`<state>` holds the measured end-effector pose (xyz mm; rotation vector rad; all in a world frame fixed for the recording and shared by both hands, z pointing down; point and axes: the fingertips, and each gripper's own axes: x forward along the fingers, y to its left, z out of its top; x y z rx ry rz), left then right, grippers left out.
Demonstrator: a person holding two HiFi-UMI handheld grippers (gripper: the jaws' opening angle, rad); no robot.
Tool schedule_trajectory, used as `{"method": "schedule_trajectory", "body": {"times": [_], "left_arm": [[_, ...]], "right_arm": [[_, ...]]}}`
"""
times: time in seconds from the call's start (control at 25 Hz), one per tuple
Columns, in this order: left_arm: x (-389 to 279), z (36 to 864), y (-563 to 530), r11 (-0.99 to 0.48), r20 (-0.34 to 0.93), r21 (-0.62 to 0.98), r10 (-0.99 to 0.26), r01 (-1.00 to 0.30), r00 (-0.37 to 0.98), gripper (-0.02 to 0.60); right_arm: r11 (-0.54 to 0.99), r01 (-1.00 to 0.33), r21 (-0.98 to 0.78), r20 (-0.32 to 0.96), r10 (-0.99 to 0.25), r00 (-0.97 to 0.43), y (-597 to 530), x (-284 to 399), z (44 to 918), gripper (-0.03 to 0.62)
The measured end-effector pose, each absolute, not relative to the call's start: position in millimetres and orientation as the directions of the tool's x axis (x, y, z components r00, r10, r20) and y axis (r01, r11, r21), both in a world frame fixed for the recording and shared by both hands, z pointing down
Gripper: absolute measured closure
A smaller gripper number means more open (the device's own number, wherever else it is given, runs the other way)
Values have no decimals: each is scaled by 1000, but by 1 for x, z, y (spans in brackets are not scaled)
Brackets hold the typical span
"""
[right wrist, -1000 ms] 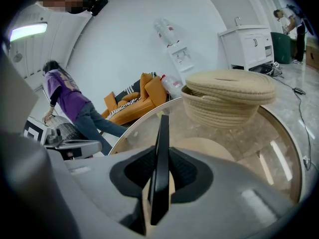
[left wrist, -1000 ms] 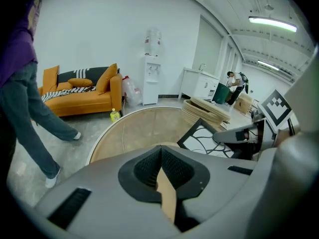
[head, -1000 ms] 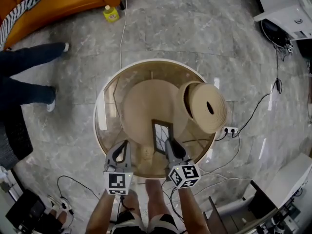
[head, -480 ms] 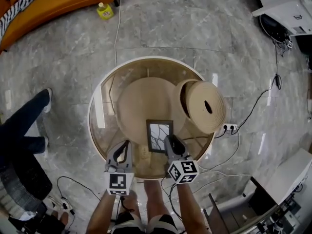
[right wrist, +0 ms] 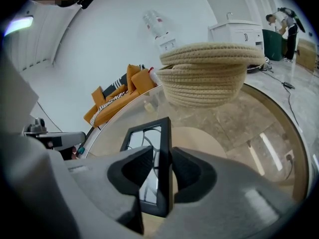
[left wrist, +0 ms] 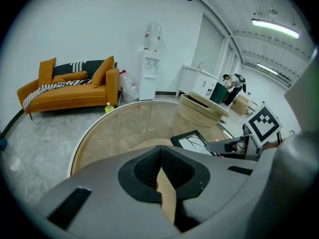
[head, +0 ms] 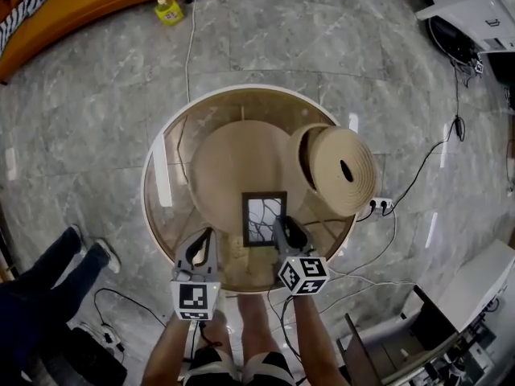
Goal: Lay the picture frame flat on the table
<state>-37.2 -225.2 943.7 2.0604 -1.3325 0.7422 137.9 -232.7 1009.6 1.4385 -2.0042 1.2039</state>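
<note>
Frame (head: 264, 218) is lying flat, long axis running along your R tongs (head: 286, 230), R edge sitting btwn their jaws, just been spreading, not pinching; L tongs (head: 203, 246) pressed together, empty, farther off.

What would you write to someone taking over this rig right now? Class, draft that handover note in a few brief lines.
The left gripper is shut and empty, beside the frame.
The right gripper has just been opening its jaws; the frame's edge stands between them, not pinched.
The frame looks flat on the mat on the table.
Done: laying it down.
Left: draw the right gripper clear.
</note>
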Motion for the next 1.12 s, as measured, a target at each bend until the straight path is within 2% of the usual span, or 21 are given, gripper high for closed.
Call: {"method": "schedule_trajectory", "body": {"times": [0.56, 0.84, 1.12], "left_arm": [[-49, 909, -223, -355, 684, 147, -638, -923, 354, 566], [-49, 849, -228, -382, 636, 115, -681, -917, 363, 566], [-51, 755, -234, -399, 569, 75, -736, -914, 368, 566]], "right_arm": [[120, -910, -397, 708, -591, -387, -230, 133, 968, 474], [171, -909, -380, 651, -649, -394, -232, 123, 901, 474], [229, -906, -357, 577, -708, -407, -232, 119, 800, 474]]}}
